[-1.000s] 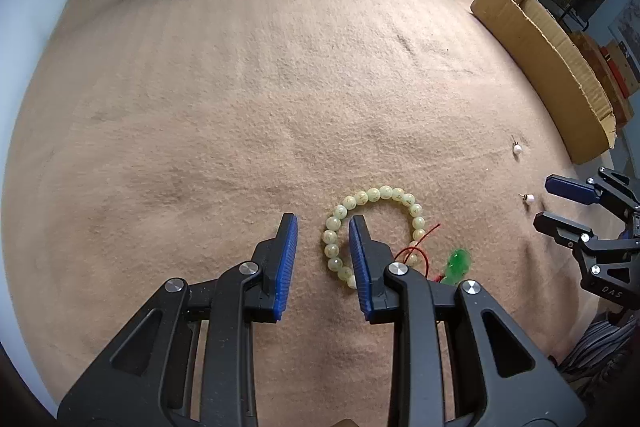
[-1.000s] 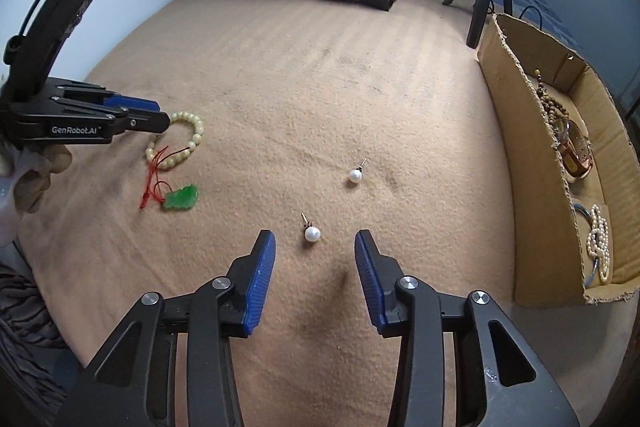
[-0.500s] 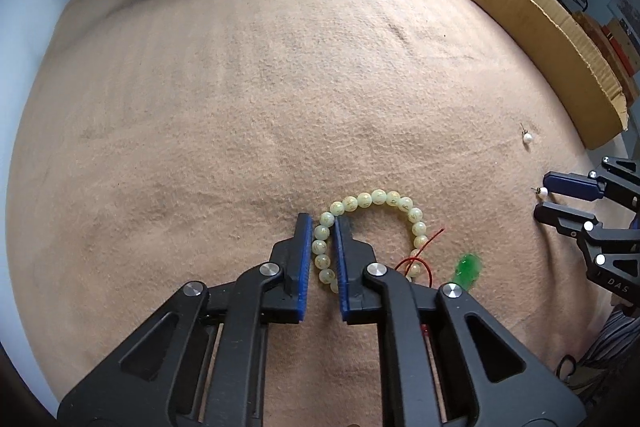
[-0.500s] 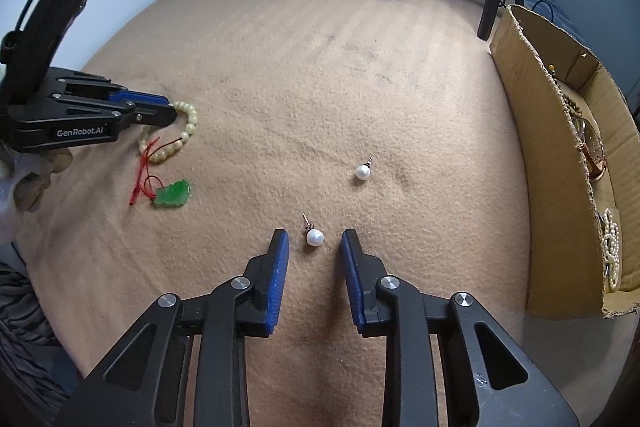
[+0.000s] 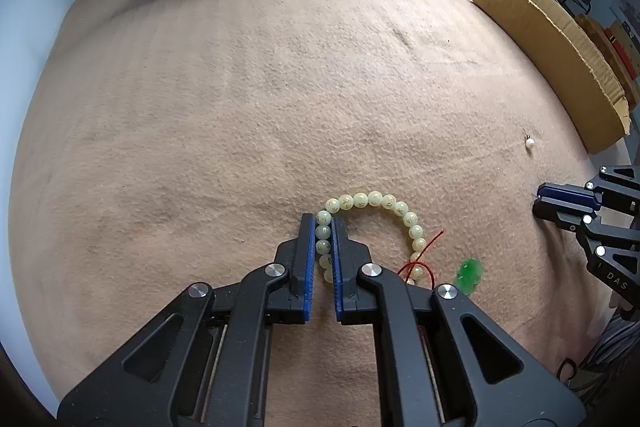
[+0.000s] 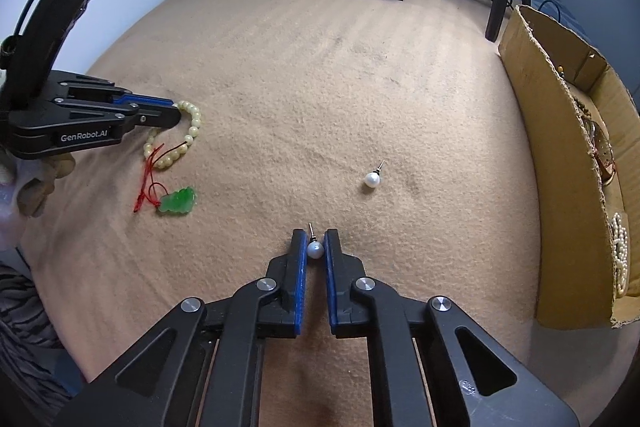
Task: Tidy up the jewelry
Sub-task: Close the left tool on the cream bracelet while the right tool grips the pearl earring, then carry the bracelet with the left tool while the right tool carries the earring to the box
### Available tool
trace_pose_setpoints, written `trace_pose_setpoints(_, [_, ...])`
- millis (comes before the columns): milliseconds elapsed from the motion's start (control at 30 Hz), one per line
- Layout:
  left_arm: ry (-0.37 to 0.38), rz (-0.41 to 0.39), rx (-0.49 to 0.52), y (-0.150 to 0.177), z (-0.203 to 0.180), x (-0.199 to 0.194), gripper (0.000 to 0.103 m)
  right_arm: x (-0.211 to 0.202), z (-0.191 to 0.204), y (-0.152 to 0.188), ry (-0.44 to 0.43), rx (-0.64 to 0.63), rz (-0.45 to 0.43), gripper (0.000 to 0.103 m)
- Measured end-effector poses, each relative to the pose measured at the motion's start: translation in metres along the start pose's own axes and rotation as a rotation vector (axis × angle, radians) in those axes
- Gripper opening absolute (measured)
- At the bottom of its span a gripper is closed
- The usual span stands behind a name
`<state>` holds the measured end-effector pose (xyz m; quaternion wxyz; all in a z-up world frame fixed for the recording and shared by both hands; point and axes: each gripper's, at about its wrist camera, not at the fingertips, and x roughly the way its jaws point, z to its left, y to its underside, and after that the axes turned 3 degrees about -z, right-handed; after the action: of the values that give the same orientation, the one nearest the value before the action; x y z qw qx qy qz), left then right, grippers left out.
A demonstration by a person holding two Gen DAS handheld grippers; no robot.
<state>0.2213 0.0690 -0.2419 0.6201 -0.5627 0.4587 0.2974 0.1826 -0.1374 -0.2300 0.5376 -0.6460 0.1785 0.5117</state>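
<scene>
While both jaws have just been closing, the left hand-held gripper (image 5: 321, 227) now clamps one side of the pale bead bracelet (image 5: 370, 201), and the right hand-held gripper (image 6: 315, 241) pinches a pearl earring (image 6: 315, 249), both low on the tan blanket. A second earring (image 6: 371, 180) lies near the cardboard box (image 6: 560, 163). On lifting, the round pearl may squirt from the pads, or the bracelet may drag the red cord of the green pendant (image 6: 178, 202) touching it.

The left gripper (image 5: 323, 227) had just closed its blue-padded jaws on the pale green beaded bracelet (image 5: 376, 199), whose loop curved away to its right.
</scene>
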Motion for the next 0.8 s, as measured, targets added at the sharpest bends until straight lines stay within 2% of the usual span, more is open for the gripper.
trace_pose_setpoints(200, [-0.009,-0.020,-0.028,-0.002,0.008,-0.007,0.005,-0.007,0.001,-0.002,0.005,0.005,-0.028,0.007])
trace_pose_setpoints(433, [-0.001,-0.079,-0.079,-0.012,0.017,-0.027,0.005,-0.027,0.004,-0.006,-0.003,0.019,-0.085,0.007])
trace_pose_setpoints(567, [0.028,-0.116,-0.120,-0.017,0.022,-0.042,0.005,-0.038,0.002,-0.010,-0.002,0.021,-0.116,0.007])
trace_pose_setpoints(800, [0.061,-0.169,-0.120,-0.025,0.012,-0.061,0.005,-0.060,-0.005,-0.016,0.002,0.035,-0.164,0.007])
